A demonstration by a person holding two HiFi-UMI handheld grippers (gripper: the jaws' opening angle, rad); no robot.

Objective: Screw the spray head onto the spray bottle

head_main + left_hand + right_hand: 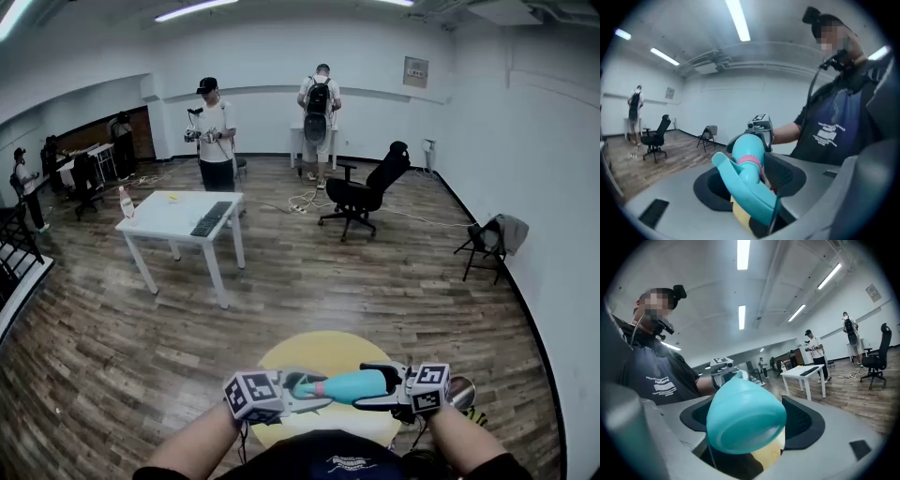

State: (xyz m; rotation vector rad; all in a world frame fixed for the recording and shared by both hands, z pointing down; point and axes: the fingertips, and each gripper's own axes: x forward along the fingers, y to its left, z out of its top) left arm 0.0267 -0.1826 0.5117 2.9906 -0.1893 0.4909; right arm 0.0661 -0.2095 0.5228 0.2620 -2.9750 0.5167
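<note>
The spray bottle [352,385] lies on its side in the air over the yellow table [323,349]. The right gripper [375,387] is closed tight on its fat end, while the left gripper [305,392] has its jaws partly open around the spray head [745,180] and does not seem to squeeze it. To do this step well, the person should probably hold the bottle steady, close the left jaws softly near the pink ring [751,161], line the head up straight and turn a little at a time. The bottle is not see-through, so nobody can tell if anything is inside.
</note>
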